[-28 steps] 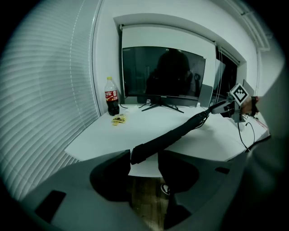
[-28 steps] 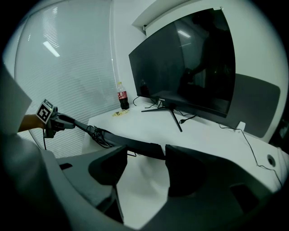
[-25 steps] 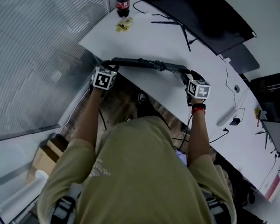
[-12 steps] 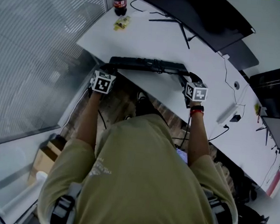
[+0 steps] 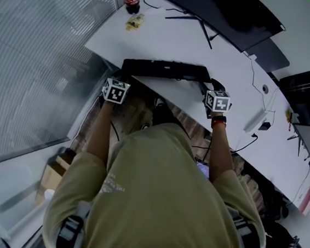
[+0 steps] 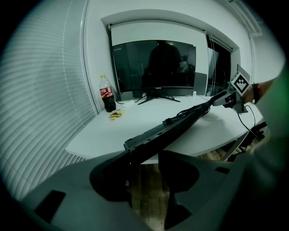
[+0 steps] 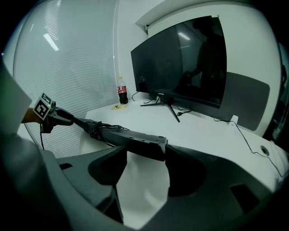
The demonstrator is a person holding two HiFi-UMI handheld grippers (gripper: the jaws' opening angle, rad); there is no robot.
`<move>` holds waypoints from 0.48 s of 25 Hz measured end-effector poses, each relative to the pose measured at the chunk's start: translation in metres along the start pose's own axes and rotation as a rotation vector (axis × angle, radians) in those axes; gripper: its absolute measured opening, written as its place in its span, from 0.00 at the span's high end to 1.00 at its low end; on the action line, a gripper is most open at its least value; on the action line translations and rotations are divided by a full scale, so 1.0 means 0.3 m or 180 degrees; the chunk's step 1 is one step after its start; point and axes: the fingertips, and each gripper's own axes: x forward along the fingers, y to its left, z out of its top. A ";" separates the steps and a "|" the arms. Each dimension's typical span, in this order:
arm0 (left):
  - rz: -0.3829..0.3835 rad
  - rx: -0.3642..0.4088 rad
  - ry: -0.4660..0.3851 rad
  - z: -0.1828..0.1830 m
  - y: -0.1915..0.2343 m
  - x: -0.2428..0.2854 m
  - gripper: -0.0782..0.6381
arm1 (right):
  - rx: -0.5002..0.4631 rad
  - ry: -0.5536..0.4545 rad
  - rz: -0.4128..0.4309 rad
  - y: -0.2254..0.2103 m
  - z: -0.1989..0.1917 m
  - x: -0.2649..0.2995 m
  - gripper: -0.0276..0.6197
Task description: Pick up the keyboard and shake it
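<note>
Left gripper [image 6: 144, 155] and right gripper [image 7: 144, 153] each grasp one end of the keyboard [image 5: 166, 69] over the desk [image 5: 169, 42] edge; monitor [image 5: 221, 15], cola bottle [image 5: 131, 0] and yellow wrapper [image 5: 134, 21] stand well beyond

White desk [image 5: 169, 45], slatted window blinds [image 5: 36, 53], wooden floor [image 5: 139, 112], dark curved monitor [image 5: 222, 12]

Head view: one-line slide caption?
Person holds black keyboard by both ends, left tool and right tool clamped on it, over the near edge of the white desk.
</note>
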 end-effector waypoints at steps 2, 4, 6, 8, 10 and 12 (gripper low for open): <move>-0.0014 0.0038 0.0021 -0.009 -0.005 0.004 0.61 | -0.0007 0.0018 -0.0028 0.002 -0.011 0.000 0.54; -0.0011 0.0103 0.0046 -0.022 -0.008 0.011 0.61 | -0.0017 0.0055 -0.0051 0.004 -0.029 0.001 0.54; 0.0016 0.0191 0.0032 -0.028 -0.004 0.024 0.61 | -0.0015 0.0075 -0.0065 0.010 -0.042 0.006 0.54; 0.0061 0.0239 0.0043 -0.041 -0.002 0.039 0.61 | -0.0017 0.0096 -0.0094 0.016 -0.054 0.012 0.54; 0.0097 0.0238 0.0103 -0.068 -0.014 0.050 0.61 | -0.0011 0.0153 -0.0139 0.018 -0.080 0.014 0.54; 0.0133 0.0255 0.0193 -0.101 -0.021 0.059 0.61 | 0.0004 0.0201 -0.0178 0.023 -0.102 0.020 0.54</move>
